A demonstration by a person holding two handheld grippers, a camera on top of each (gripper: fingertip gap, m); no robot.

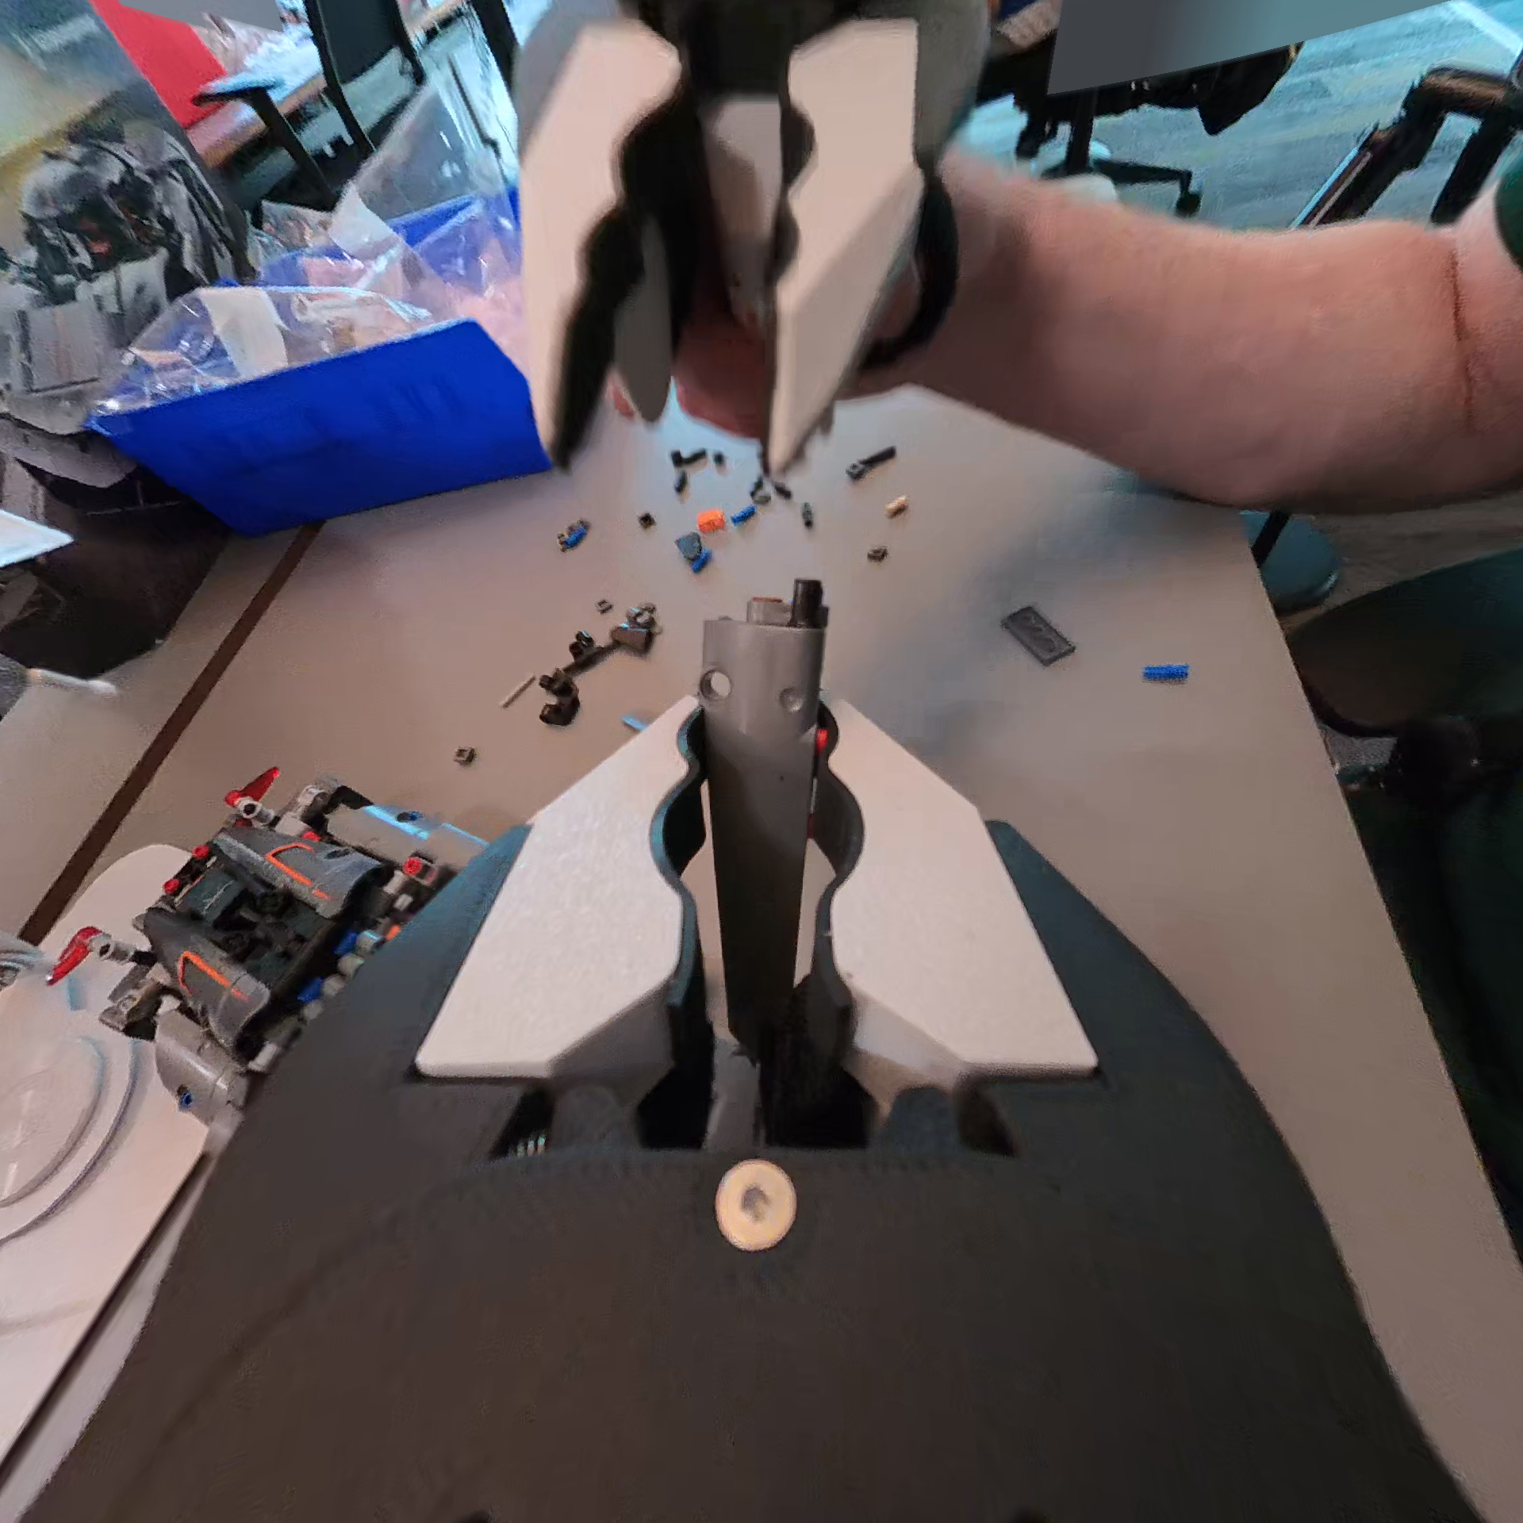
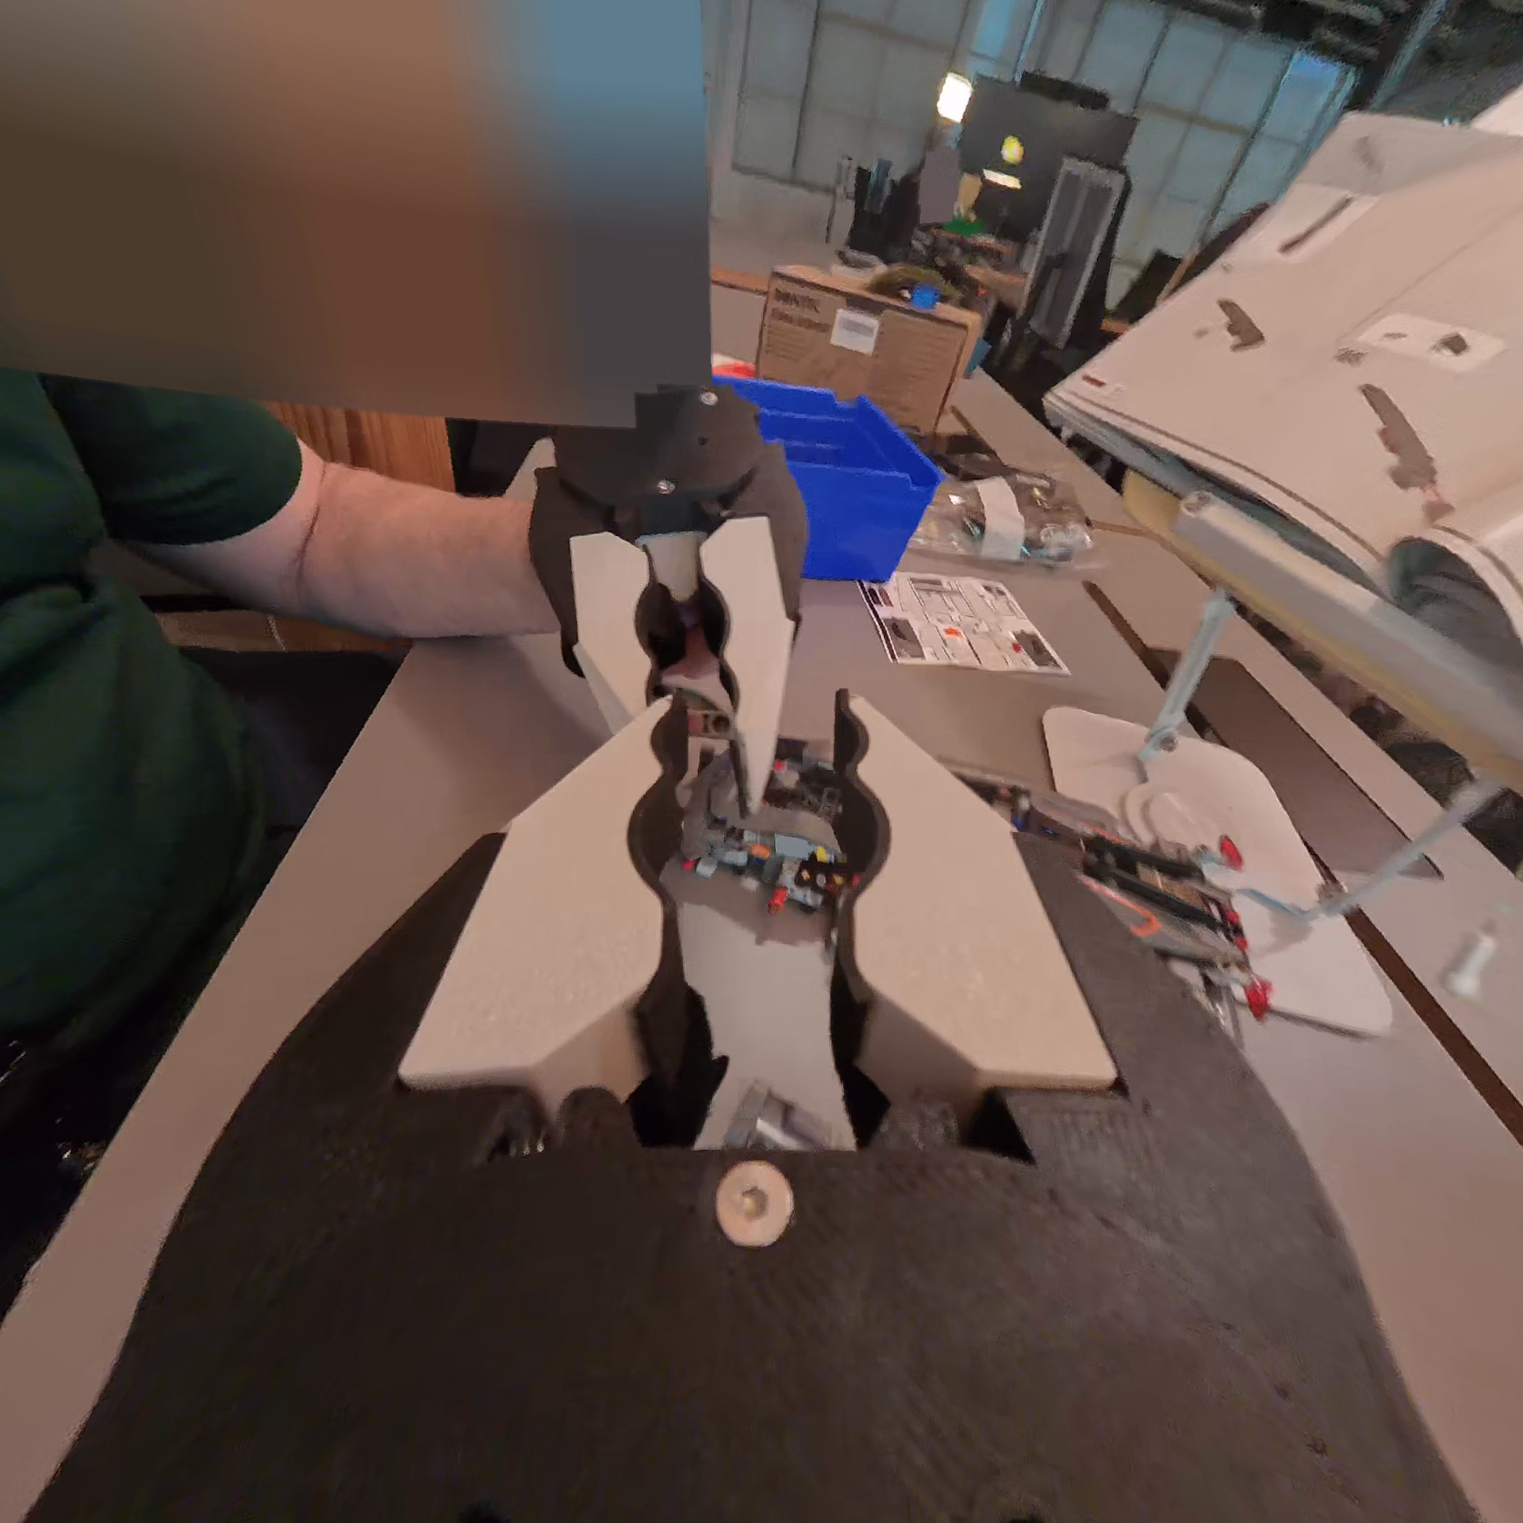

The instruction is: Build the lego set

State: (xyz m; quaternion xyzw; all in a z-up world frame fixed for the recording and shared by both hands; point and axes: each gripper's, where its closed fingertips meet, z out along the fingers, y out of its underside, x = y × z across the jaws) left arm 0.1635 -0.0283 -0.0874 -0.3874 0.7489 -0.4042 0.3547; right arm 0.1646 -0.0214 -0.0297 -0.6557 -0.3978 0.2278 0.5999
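My left gripper (image 1: 765, 725) is shut on a long grey lego sub-assembly (image 1: 758, 791) and holds it upright above the table. A black pin (image 1: 806, 600) sticks out of its top end. My right gripper (image 2: 758, 709) is open and empty. In the left wrist view the right gripper (image 1: 676, 457) hangs blurred just beyond the sub-assembly's top. In the right wrist view the left gripper (image 2: 700, 659) points down, and the sub-assembly's end with red pins (image 2: 766, 849) shows between my right fingers without touching them. The larger dark lego model (image 1: 272, 906) lies at the left on a white stand base (image 1: 124, 890).
Several small loose lego pieces (image 1: 709, 519) lie scattered mid-table, with a dark flat tile (image 1: 1038, 634) and a blue pin (image 1: 1165, 672) to the right. A blue bin (image 1: 330, 428) with plastic bags stands far left. An instruction sheet (image 2: 960, 618) lies near it. The open instruction book (image 2: 1319, 346) rests on the stand. Some 6 centimeters of space lies between my two pairs of fingers. The larger dark lego model (image 1: 272, 906) is about 20 centimeters from both grippers' fingertips.
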